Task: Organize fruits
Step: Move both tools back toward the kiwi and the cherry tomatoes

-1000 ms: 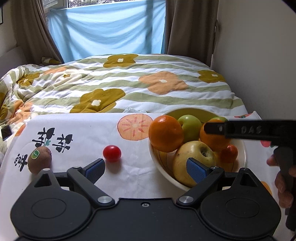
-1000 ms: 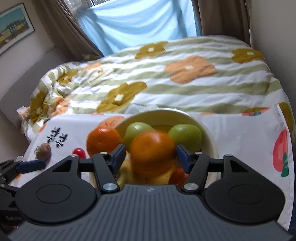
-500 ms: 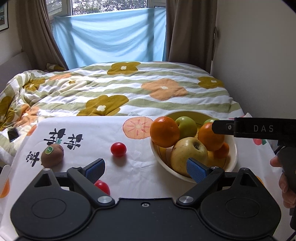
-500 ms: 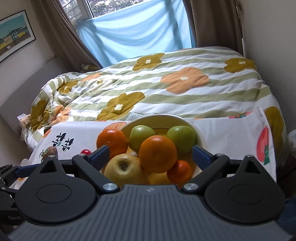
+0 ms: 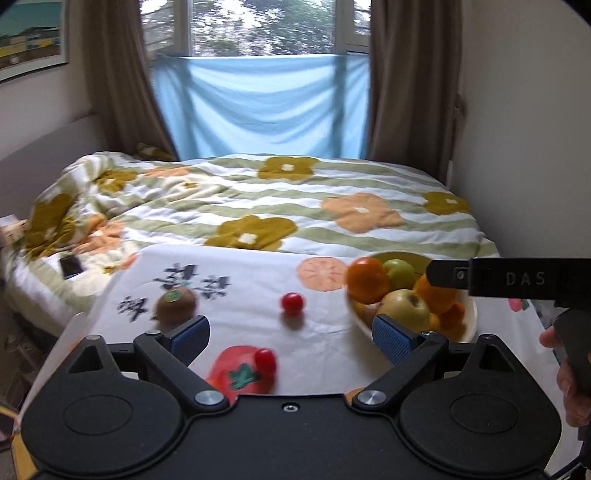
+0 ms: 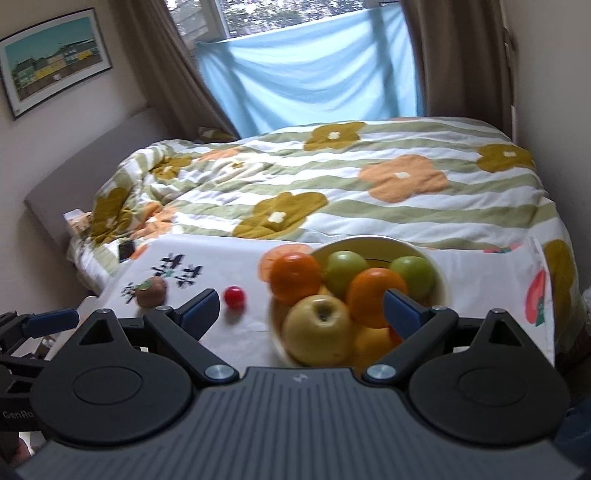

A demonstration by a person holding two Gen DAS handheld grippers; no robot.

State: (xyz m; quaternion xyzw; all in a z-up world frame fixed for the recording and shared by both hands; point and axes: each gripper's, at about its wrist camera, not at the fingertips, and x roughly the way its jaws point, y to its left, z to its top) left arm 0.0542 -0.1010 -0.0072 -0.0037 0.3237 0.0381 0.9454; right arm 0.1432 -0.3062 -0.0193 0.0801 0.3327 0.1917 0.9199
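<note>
both my tools are spread wide and hold nothing: left tool [image 5: 291, 338], right tool [image 6: 301, 312]. nearest on the desk [image 5: 332, 347] lies a small tomato [image 5: 265, 360], then another tomato [image 5: 292, 303] and a kiwi [image 5: 174, 304], all outside the full bowl [image 6: 441, 280]. i judge the loose fruit comes next, needing a soft pinch. beyond is a bed [image 5: 258, 206], then a curtained window [image 5: 262, 26].

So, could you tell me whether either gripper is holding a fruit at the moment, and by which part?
Neither holds anything. The left gripper and right gripper are both open, with no fruit between the fingers.
</note>
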